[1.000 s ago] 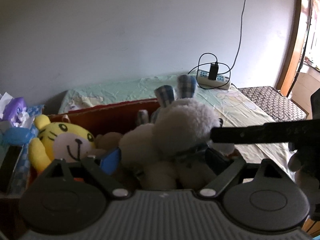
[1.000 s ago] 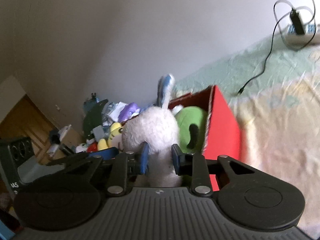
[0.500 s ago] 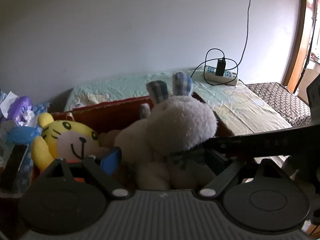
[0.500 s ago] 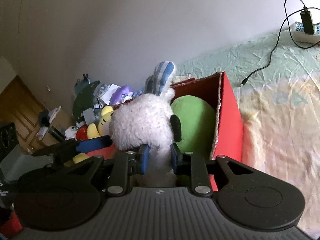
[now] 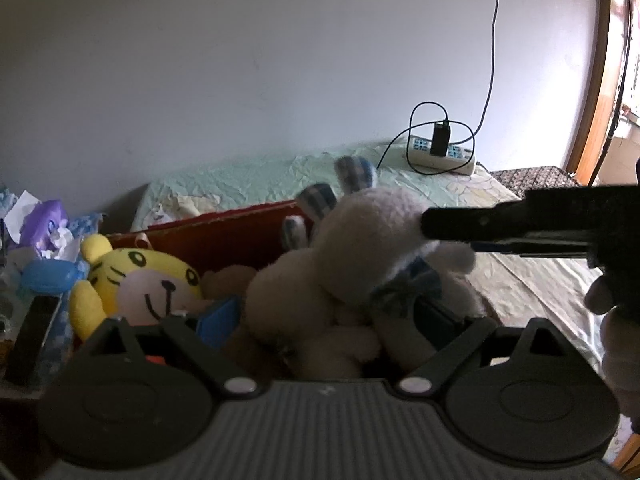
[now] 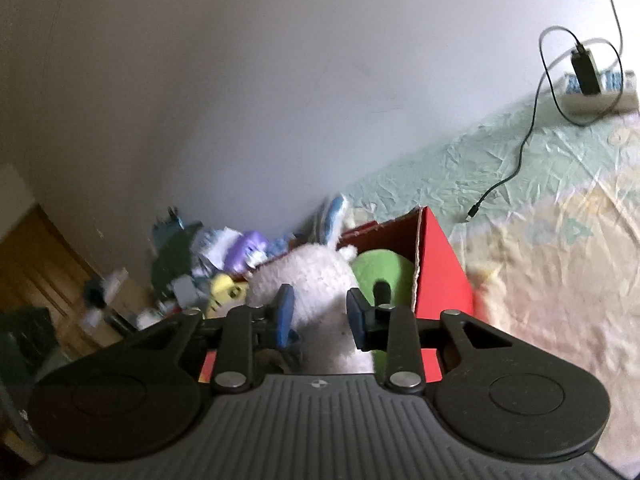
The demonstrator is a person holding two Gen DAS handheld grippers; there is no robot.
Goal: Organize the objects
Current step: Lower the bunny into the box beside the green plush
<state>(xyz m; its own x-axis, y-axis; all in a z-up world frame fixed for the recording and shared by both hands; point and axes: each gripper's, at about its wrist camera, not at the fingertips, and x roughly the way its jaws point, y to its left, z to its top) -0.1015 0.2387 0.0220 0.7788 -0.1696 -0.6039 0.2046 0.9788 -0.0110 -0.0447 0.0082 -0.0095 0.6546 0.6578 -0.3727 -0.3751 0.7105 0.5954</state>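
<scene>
A white rabbit plush (image 5: 360,272) with checked ears lies in the red cardboard box (image 5: 224,220), beside a yellow tiger plush (image 5: 148,280). My left gripper (image 5: 328,316) is open wide, one finger on each side of the rabbit's body. My right gripper (image 5: 448,236) reaches in from the right at the rabbit's head. In the right wrist view the right gripper (image 6: 320,316) is slightly open, with the rabbit (image 6: 304,276) loose between its pads. A green plush (image 6: 384,268) fills the near corner of the box (image 6: 440,280).
The box stands on a bed with a pale green sheet (image 5: 248,180) against a white wall. A power strip with a charger and cable (image 5: 440,156) lies at the back right. Toys and tissue clutter (image 5: 44,220) crowd the left. A hand (image 5: 612,312) holds the right gripper.
The right gripper's pads have parted a little and drawn back, so the rabbit looks smaller and lower in the box. The left gripper has stayed open around the rabbit.
</scene>
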